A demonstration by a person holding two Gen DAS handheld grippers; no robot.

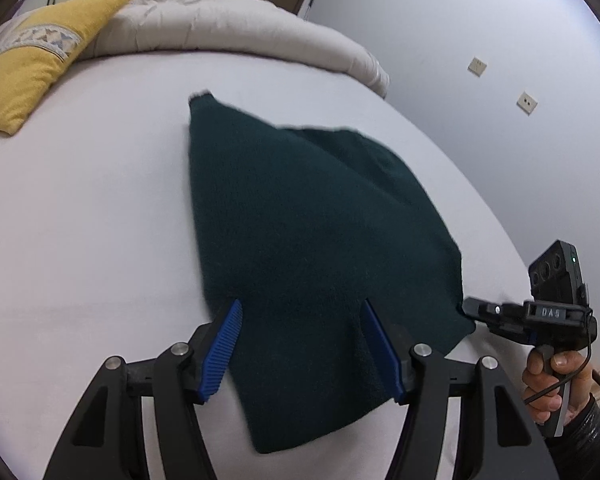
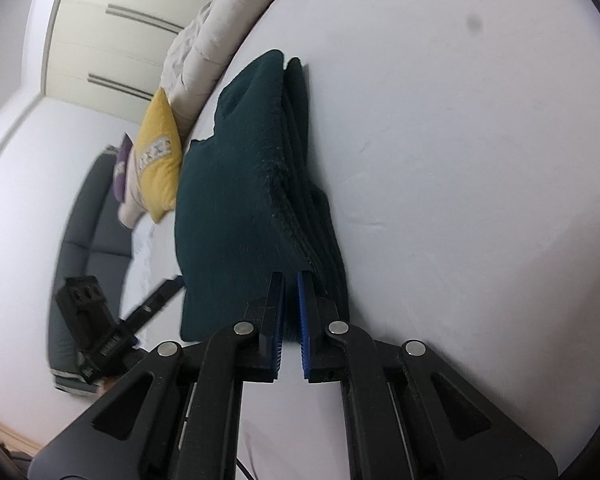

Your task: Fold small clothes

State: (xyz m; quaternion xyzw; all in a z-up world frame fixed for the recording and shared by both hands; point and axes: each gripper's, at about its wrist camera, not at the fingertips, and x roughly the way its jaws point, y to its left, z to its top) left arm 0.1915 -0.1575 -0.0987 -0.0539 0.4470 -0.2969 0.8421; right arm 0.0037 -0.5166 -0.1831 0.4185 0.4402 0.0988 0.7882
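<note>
A dark green knitted garment (image 1: pixel 300 224) lies on the white bed (image 1: pixel 80 208), partly folded over itself. My left gripper (image 1: pixel 300 308) is open, its blue pads (image 1: pixel 224 344) spread over the garment's near part. My right gripper (image 2: pixel 291 280) is shut on the garment's (image 2: pixel 236 184) right edge, where several layers stack. It shows in the left wrist view (image 1: pixel 476 310) at the cloth's right corner. The left gripper shows at the lower left of the right wrist view (image 2: pixel 168 292).
A yellow cushion (image 1: pixel 32 64) and a rolled beige duvet (image 1: pixel 228 24) lie at the bed's far end. A wall with two sockets (image 1: pixel 526 102) runs along the right. A grey sofa (image 2: pixel 92 216) and wardrobe doors (image 2: pixel 120 32) stand beyond the bed.
</note>
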